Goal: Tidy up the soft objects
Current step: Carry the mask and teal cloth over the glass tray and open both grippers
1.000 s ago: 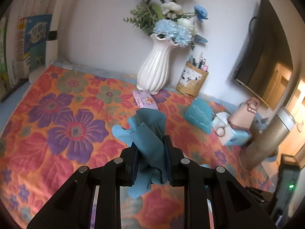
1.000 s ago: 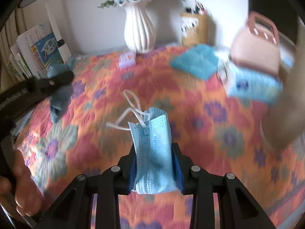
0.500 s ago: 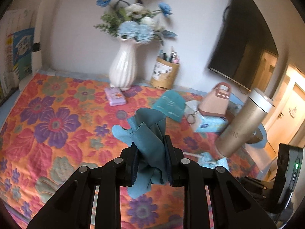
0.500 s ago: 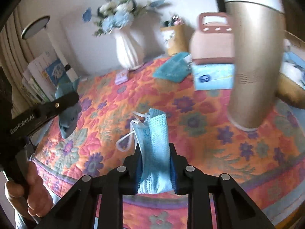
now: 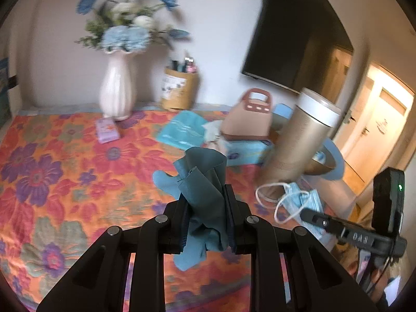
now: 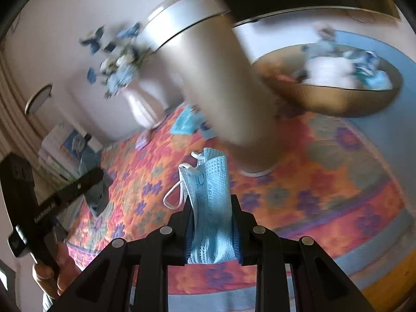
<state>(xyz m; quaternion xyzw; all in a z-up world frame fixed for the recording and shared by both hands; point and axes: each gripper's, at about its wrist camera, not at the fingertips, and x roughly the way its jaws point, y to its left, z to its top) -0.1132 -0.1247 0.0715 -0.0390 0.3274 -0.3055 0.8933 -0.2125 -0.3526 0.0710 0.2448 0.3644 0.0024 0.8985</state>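
A crumpled teal cloth (image 5: pixel 202 182) is pinched in my left gripper (image 5: pixel 205 202), which is shut on it above the floral tablecloth (image 5: pixel 65 169). My right gripper (image 6: pixel 212 208) is shut on a folded light blue face mask (image 6: pixel 213 182), its white ear loops hanging to the left. In the left wrist view the right gripper (image 5: pixel 312 215) with the mask (image 5: pixel 299 200) shows at the right, beside the gold cylinder (image 5: pixel 299 143). In the right wrist view the left gripper (image 6: pixel 96 176) carries the cloth (image 6: pixel 97 197) at the far left, held by a hand (image 6: pixel 52 273).
The tall gold cylinder (image 6: pixel 215 78) stands right in front of the mask. Right of it a gold bowl (image 6: pixel 325 101) holds soft blue and white items. A white vase of flowers (image 5: pixel 117 91), a pen holder (image 5: pixel 179 91), a pink bag (image 5: pixel 249 119) and a teal pouch (image 5: pixel 182 130) stand further back.
Both grippers have swung to the right across the table, still gripping the cloth and the mask. The gold cylinder and the bowl have come much closer in the right wrist view.
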